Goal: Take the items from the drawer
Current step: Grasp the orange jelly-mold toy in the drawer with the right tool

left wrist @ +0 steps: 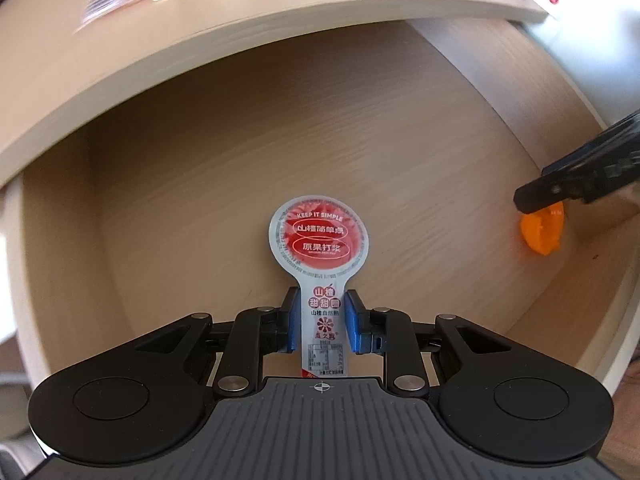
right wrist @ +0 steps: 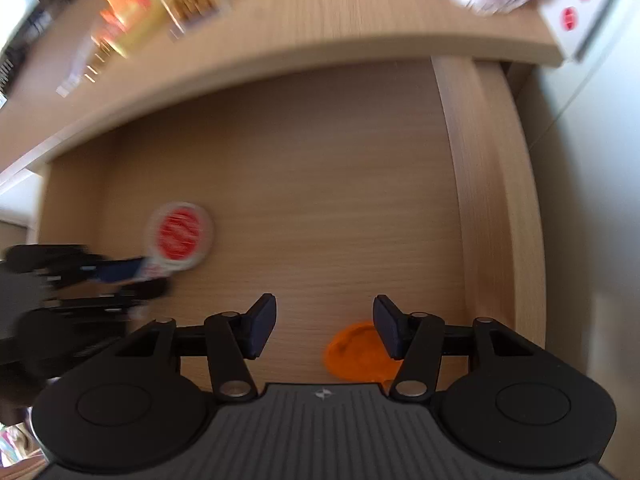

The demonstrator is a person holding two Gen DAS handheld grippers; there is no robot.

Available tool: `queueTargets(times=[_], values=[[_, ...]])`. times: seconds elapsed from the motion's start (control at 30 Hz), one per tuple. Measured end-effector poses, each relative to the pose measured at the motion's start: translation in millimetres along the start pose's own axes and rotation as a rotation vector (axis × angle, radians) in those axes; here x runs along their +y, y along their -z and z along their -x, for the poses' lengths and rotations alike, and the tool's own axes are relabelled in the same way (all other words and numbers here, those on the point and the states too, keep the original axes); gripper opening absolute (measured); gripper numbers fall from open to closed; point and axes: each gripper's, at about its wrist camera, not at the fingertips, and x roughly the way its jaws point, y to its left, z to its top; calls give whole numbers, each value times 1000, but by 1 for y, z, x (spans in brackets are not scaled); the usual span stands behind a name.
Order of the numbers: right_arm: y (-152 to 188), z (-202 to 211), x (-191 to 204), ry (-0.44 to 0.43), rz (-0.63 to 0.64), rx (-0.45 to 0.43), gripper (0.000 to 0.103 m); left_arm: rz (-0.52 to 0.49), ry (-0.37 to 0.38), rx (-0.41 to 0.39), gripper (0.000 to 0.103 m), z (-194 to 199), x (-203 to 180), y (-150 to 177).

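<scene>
Under the bench point(left wrist: 240, 20), the open wooden drawer point(left wrist: 320, 140) holds a lollipop-shaped snack packet point(left wrist: 320, 248), round red head pointing toward the bench, stem clamped in the left claw point(left wrist: 322, 320), while the right claw point(right wrist: 324, 330) hangs apart over an orange piece point(right wrist: 352, 350).

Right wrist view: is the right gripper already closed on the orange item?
No: the right gripper is open, and the orange item lies on the drawer floor beside one finger.
</scene>
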Motion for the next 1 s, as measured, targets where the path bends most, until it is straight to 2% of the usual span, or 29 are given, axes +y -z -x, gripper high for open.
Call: queueTargets(times=[0.13, 0.27, 0.5, 0.73, 0.87, 1.0], values=[[-10, -20, 1, 102, 25, 89, 53, 46, 12, -28, 26, 13, 12, 15], [-12, -33, 0, 115, 25, 177, 54, 71, 30, -42, 26, 6, 23, 14], [1, -49, 9, 139, 87, 274, 54, 60, 32, -33, 26, -1, 16, 19], [7, -39, 26, 172, 193, 203, 54, 68, 42, -17, 26, -4, 16, 22], [5, -21, 38, 108, 195, 133, 54, 74, 39, -18, 26, -6, 14, 23], [0, 8, 54, 8, 191, 30, 54, 66, 30, -31, 26, -5, 12, 25]])
